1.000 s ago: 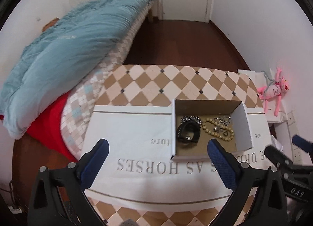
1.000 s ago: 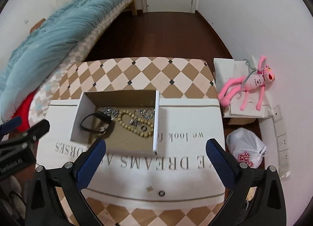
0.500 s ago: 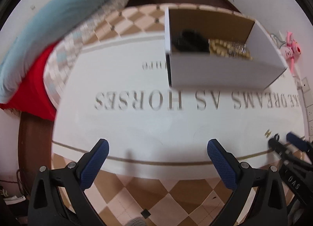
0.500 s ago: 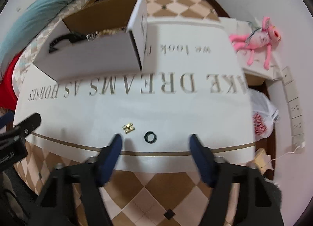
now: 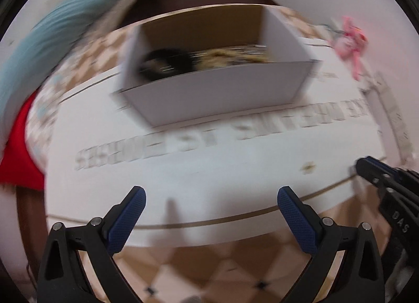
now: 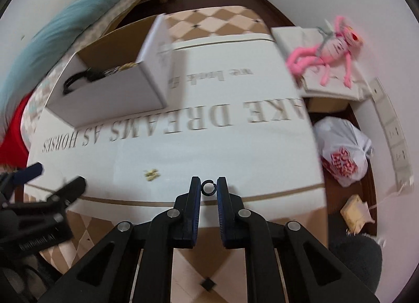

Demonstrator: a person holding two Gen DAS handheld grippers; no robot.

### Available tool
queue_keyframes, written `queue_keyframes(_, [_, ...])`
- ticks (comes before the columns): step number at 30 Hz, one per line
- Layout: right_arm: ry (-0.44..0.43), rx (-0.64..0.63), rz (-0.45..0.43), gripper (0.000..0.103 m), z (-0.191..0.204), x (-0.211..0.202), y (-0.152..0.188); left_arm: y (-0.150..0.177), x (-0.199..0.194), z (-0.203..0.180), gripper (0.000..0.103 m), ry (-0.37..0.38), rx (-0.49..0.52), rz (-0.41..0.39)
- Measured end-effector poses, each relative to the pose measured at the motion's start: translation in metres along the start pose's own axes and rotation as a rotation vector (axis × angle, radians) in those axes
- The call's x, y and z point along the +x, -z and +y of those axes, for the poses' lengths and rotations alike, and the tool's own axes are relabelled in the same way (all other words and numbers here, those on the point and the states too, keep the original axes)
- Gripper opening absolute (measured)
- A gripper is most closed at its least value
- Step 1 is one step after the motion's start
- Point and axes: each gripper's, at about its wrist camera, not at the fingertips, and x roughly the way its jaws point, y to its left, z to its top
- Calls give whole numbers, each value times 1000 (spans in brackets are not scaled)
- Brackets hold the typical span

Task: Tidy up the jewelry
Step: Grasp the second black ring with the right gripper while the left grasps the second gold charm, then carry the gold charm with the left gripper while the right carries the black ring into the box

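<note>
**Right tool narrowed around black ring; left tool wide open**

Right tool (image 6: 209, 187): fingers drawn close, small black ring (image 6: 208, 187) sitting between the tips on the white printed cloth (image 6: 235, 151). Contact with the pads too fine to tell; grip not confirmed. Gold earring-like piece (image 6: 151, 174) just left of the ring, apart from it, on the same cloth.

Left tool (image 5: 211, 204): fingers spread wide, nothing between them, above the cloth's near edge. View motion-blurred.

White cardboard box (image 6: 112, 98) farther back on the cloth, open top. Inside: black band (image 6: 78, 80) at the left, tan beads (image 5: 225, 54) and silvery chain beside it, details smeared.

Checkered tabletop (image 6: 222, 20) under the cloth. Pink plush toy (image 6: 324, 51) off to the right, well apart.
</note>
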Motion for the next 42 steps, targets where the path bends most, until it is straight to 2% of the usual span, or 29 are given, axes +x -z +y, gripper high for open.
queue_keyframes(6, [5, 91, 20, 13, -35, -2, 2, -10, 15, -53, 101, 76, 119, 26])
queue_keyframes(7, [5, 102, 20, 13, -39, -3, 3, -11, 15, -60, 96, 79, 130, 24])
queue_keyframes(9, [1, 127, 19, 13, -46, -4, 3, -13, 19, -67, 77, 80, 155, 29])
queue_keyframes(10, [-1, 134, 19, 13, -48, -2, 2, -14, 22, -71, 59, 81, 168, 39])
queue_keyframes(11, [-2, 141, 17, 13, -50, -2, 2, -15, 24, -73, 47, 95, 170, 38])
queue_keyframes(12, [-5, 146, 17, 13, -51, -2, 1, -14, 21, -76, 40, 112, 171, 25])
queue_keyframes(14, [-9, 152, 14, 13, -51, -3, 1, -14, 21, -79, 18, 114, 191, 16])
queue_keyframes(16, [-15, 157, 12, 13, -51, -3, -1, -16, 22, -84, 7, 119, 213, 14])
queue_keyframes(20, [-23, 155, 8, 13, -48, -3, -3, -17, 22, -86, 6, 111, 214, 9])
queue_keyframes(25, [-43, 150, -6, 13, -42, -11, -2, -19, 10, -71, 6, 129, 164, -3])
queue_keyframes(31, [-129, 142, -45, 13, -24, -37, -20, -42, -42, -14, 6, 188, 27, -68])
queue_keyframes(36, [-231, 86, -96, 13, 16, -55, -70, -86, -66, 39, 6, 195, -62, -97])
queue_keyframes(39, [-243, 24, -119, 13, 44, -53, -109, -119, -64, 61, 6, 161, -68, -101])
queue_keyframes(42, [-226, -30, -99, 13, 67, -41, -143, -137, -57, 75, 7, 128, -75, -81])
